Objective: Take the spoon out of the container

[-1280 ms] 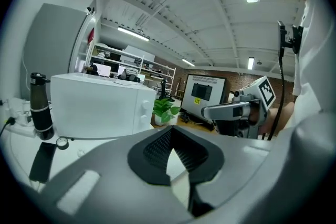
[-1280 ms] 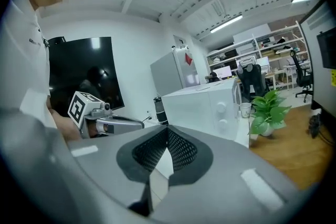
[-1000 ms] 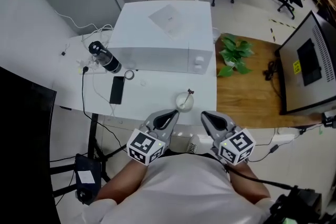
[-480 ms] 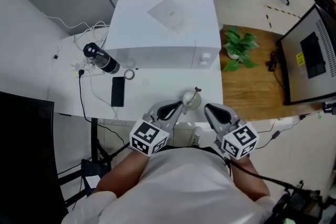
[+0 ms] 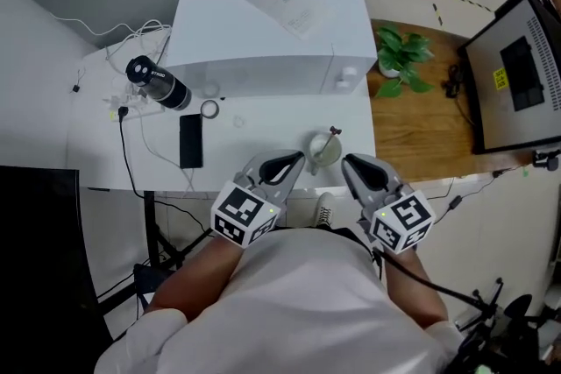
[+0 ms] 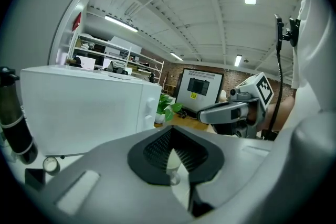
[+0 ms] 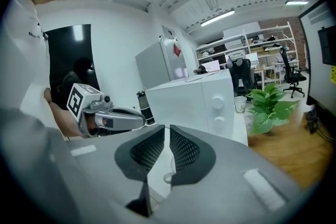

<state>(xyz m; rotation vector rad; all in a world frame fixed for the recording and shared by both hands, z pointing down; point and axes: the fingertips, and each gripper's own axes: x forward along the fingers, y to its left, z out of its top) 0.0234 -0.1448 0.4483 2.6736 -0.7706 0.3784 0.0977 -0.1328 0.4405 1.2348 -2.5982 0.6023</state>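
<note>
My left tongs (image 5: 291,160) hang closed and empty at the bench (image 5: 263,131) edge. The right tongs (image 5: 352,164) are opening, with nothing between them; I'd say I'm readying them for the handle. Just beyond, at twelve o'clock between both, the spoon (image 5: 332,136) sits in the cup (image 5: 321,155), its handle leaning toward one o'clock.

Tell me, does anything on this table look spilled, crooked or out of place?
Nothing is spilled or broken. The paper sheet lies crooked on top of the microwave, and white cables sprawl loose at the table's far left. The cup stands upright with its spoon leaning inside.
</note>
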